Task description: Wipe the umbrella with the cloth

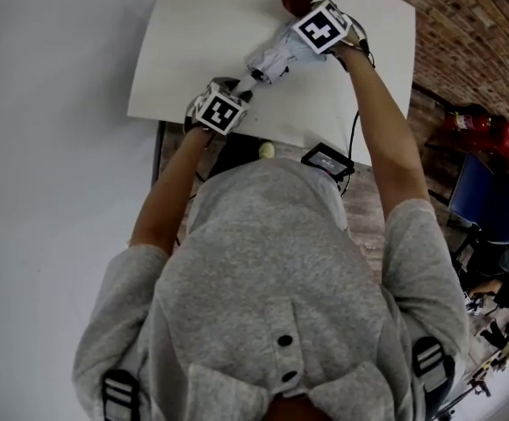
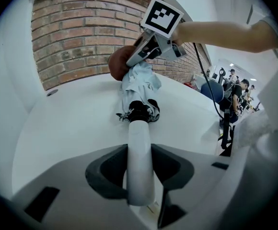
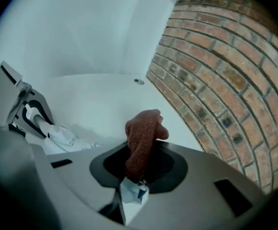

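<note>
Left gripper (image 2: 140, 176): jaws closed on the umbrella's white handle (image 2: 140, 152), which ran straight out between them. Read: acting as the clamp so the umbrella couldn't slide or roll under wiping pressure.
Right gripper (image 3: 138, 169): jaws pinched on the brown cloth (image 3: 141, 138), with a bunched end poking forward past the tips. Read: that free wad was the wiping face, so the plastic stayed off the fabric.
Scrap (image 3: 132, 193): a small white bit with a blue mark sat in the right jaws under the cloth. Couldn't tell whether it was a label or caught umbrella fabric.
Umbrella (image 1: 272, 60): folded, pale canopy bunched, lying on the white table (image 1: 193, 42) between the two grippers, handle end toward the person and tip end away toward the brick wall (image 3: 215, 80).
Contact: in the left gripper view the cloth sat against the far end of the canopy, right gripper above it. It looked like touching.
Layout: the grippers were at opposite ends, well apart. Read: that left the full canopy length free for a stroke.
Stage: judged as mid-wipe, at the tip end.
Next: probably drag the cloth along the canopy toward the handle, left grip held firm.
Risk: loose folds could snag in the right jaws; the smooth handle could twist in the left.
</note>
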Motion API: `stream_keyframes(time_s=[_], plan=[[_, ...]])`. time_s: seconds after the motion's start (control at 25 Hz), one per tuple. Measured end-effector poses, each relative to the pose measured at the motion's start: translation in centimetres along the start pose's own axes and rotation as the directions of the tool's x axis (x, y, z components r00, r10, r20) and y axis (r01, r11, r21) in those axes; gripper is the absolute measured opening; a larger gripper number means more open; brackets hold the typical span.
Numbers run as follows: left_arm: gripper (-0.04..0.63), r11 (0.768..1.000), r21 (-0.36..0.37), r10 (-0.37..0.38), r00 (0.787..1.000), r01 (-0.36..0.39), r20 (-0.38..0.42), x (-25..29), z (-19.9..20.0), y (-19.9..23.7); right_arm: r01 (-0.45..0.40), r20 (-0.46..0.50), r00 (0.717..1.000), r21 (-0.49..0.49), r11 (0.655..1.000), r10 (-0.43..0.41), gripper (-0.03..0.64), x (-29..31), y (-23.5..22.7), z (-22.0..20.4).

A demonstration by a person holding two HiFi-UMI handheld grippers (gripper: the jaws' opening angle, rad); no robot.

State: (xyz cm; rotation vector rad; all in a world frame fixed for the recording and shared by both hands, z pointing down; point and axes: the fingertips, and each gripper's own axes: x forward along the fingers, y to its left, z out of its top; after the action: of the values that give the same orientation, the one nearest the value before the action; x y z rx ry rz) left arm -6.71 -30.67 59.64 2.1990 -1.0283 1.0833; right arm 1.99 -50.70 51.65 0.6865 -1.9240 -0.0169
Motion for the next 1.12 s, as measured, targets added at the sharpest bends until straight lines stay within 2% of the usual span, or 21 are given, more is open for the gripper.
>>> stream_keyframes(time_s=[0.12, 0.28, 0.4, 0.48, 0.52, 0.64, 0.8, 1.0, 1.12], plan=[[0.153, 1.000, 0.003, 0.002, 1.000, -0.002, -0.001, 0.0, -0.1, 0.1, -0.055, -0.030, 0.998, 0.001, 0.998, 0.055, 0.087, 0.2, 1.7, 0.4], [0.153, 1.000, 0.001, 0.002, 1.000, -0.002, -0.001, 0.0, -0.4, 0.1, -0.220, -0.109, 0.970, -0.016, 0.975, 0.217, 0.087, 0.0, 6.4, 0.8], [0.153, 1.000, 0.001, 0.007, 1.000, -0.007, 0.002, 0.2, -0.6, 0.2, -0.249, -0.147, 0.961, -0.082, 0.965, 0.235, 0.089, 0.5, 8.6, 1.0], [0.153, 1.000, 0.001, 0.011, 1.000, -0.011, 0.002, 0.2, -0.7, 0.3, -0.278, -0.137, 0.954, -0.075, 0.958, 0.267, 0.087, 0.6, 9.8, 1.6], [0.153, 1.000, 0.001, 0.012, 1.000, -0.012, 0.003, 0.2, -0.7, 0.4, -0.325, -0.125, 0.940, -0.045, 0.945, 0.317, 0.087, 0.4, 10.7, 2.0], [0.153, 1.000, -0.004, 0.007, 1.000, -0.007, 0.004, 0.3, -0.5, 0.2, -0.478, -0.105, 0.871, 0.048, 0.877, 0.481, 0.089, -0.7, 14.0, 2.5], [0.153, 1.000, -0.006, 0.012, 1.000, -0.012, 0.007, 0.0, -0.5, 0.5, -0.553, -0.063, 0.827, 0.088, 0.828, 0.559, 0.087, -1.5, 16.7, 3.3], [0.153, 1.000, -0.011, 0.005, 1.000, -0.005, 0.012, 0.0, -0.5, 0.5, -0.655, 0.022, 0.749, 0.169, 0.736, 0.662, 0.087, -2.7, 19.1, 3.6], [0.153, 1.000, -0.013, 0.014, 1.000, -0.014, 0.017, -0.1, -0.4, 0.8, -0.720, 0.068, 0.684, 0.225, 0.657, 0.726, 0.088, -3.6, 19.3, 3.7]])
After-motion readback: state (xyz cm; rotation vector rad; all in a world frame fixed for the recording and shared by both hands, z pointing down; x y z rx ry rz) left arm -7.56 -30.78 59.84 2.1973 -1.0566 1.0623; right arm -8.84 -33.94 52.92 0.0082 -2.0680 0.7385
